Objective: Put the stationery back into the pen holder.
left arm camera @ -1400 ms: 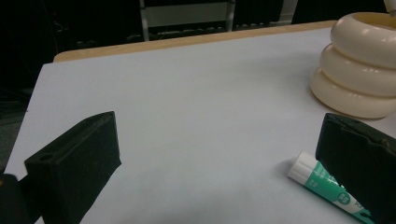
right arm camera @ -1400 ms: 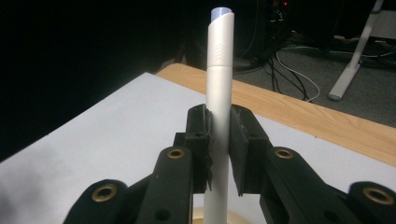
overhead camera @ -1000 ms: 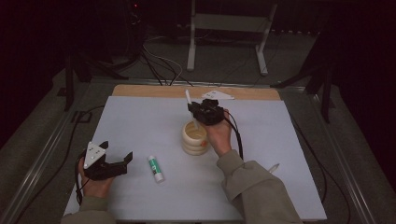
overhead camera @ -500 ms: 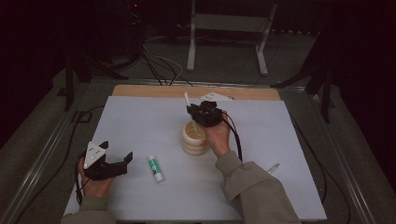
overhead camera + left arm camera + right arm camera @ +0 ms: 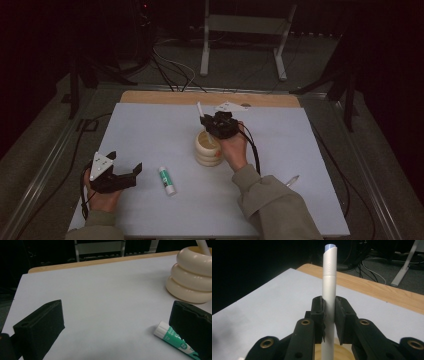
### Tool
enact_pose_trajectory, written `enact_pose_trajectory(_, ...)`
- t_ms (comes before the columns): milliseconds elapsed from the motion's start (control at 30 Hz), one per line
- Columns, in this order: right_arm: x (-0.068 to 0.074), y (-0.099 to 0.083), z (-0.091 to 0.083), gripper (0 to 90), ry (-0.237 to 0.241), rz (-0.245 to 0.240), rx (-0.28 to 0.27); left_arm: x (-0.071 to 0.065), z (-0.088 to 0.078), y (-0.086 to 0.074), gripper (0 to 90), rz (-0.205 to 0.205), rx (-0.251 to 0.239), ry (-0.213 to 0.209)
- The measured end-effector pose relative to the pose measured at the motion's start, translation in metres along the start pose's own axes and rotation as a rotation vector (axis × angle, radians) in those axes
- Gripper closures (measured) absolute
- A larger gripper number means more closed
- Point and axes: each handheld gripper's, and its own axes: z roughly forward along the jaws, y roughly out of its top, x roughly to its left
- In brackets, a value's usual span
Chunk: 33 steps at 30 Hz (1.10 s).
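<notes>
The white pen (image 5: 329, 290) stands upright between the jaws of your right gripper (image 5: 209, 122), which are clamped on its barrel, and its lower end dips into the mouth of the cream ringed holder (image 5: 207, 148) directly below. In the right gripper view the pen rises toward twelve o'clock, its pale blue tip highest, with the holder's rim (image 5: 342, 353) just showing at six o'clock beneath the pads. In the high view that gripper sits over the holder near the middle of the white table mat (image 5: 150, 130), your right hand (image 5: 235, 150) coming in from five o'clock. Nothing stands between the pen and the holder's opening. Moving outward, a green-and-white glue stick (image 5: 167, 180) lies flat at about seven o'clock from the holder, well apart from it. Your left gripper (image 5: 125, 175) rests on the mat farther toward eight o'clock, jaws spread wide with nothing between them; in the left gripper view the glue stick (image 5: 175, 340) lies just beside the right-hand jaw, partly hidden behind it, and the holder (image 5: 192, 277) stands at two o'clock. Another pen (image 5: 292, 180) lies at four o'clock from the holder, beside your right sleeve (image 5: 275, 205). A strip of wooden tabletop (image 5: 165, 96) runs along the mat's far edge at twelve o'clock.
</notes>
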Motion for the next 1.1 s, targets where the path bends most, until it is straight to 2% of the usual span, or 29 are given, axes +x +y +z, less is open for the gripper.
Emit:
enact_pose_trajectory(533,-0.0031,-0.0101,-0.0032,77.1,0.001,-0.008,0.022,0.0004,-0.0004,0.0,0.4,-0.001,0.001,0.003)
enact_pose_trajectory(600,-0.0037,-0.0104,-0.0042,65.7,0.011,0.0,0.013,0.0003,-0.0005,0.0,0.4,-0.001,0.0,0.003)
enact_pose_trajectory(700,-0.0065,-0.0081,-0.0047,44.0,0.045,0.046,0.013,0.0001,-0.0002,-0.0001,0.4,-0.001,0.001,0.003)
enact_pose_trajectory(867,-0.0067,-0.006,-0.0056,17.7,0.004,0.077,0.02,0.0,0.0,-0.0001,0.4,-0.001,0.002,0.003)
enact_pose_trajectory(1000,-0.0072,-0.005,-0.0053,8.2,-0.015,0.089,0.049,-0.0001,0.0001,-0.0001,0.4,0.002,0.004,0.002)
enact_pose_trajectory(1100,-0.0074,-0.004,-0.0058,4.2,-0.008,0.089,0.063,-0.0002,0.0002,-0.0002,0.4,0.001,0.004,0.001)
